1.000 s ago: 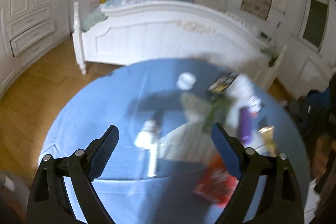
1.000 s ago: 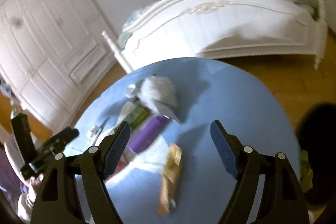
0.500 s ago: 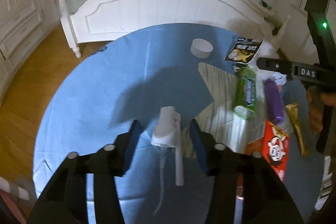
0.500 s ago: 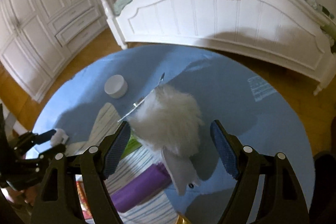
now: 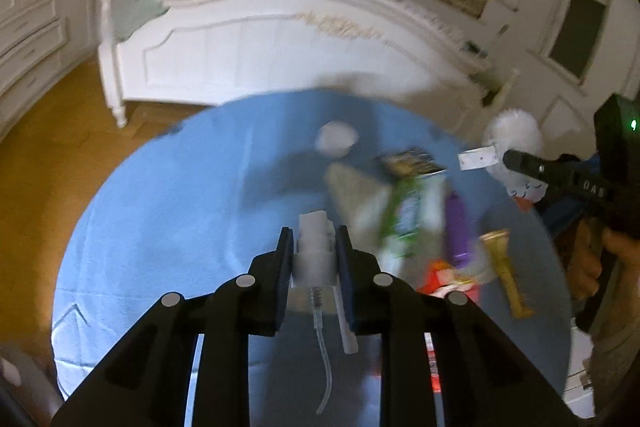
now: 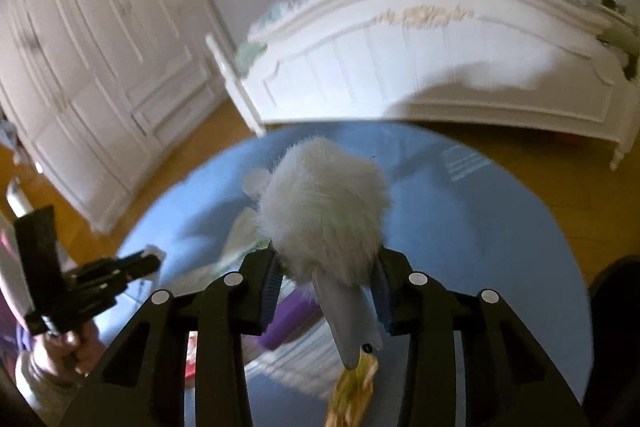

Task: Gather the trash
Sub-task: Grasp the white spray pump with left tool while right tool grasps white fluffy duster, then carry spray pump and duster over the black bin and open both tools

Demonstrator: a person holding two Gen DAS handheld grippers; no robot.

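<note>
1. Left gripper (image 5: 314, 263): jaws closing, pads pressed on both flanks of a white pump-sprayer head (image 5: 314, 251); only a narrow gap left, filled by the collar.
2. Sprayer's long axis running along the fingers: nozzle end pointing away toward the bed (image 5: 248, 39), clear dip tube (image 5: 324, 359) trailing back toward the camera and curving at its tip. White stick-like part (image 5: 347, 331) lying alongside the tube, just right of it (whether joined to the head, cannot tell).
3. Right gripper (image 6: 326, 285): jaws closing on a white fluffy pompom (image 6: 324, 211) with a grey tag (image 6: 348, 319); fur bulging ahead of the fingertips, pads against its lower sides. Tag's long axis pointing back and down toward the camera, small dark dot near its end.
4. Same pompom seen in the left view (image 5: 516, 133), held out past the right edge of the blue round table (image 5: 168, 211), fluff up, flat white strip sticking out leftward.
5. Left on the table, blurred: white round lid (image 5: 336, 139) at the far side, dark packet (image 5: 412, 163), green wrapper (image 5: 404, 223), purple tube (image 5: 456, 223) lying lengthwise away from the camera, gold wrapper (image 5: 504, 271), red packet (image 5: 444, 279).
6. Hand (image 5: 600, 267) gripping the right tool's handle at the right edge.
</note>
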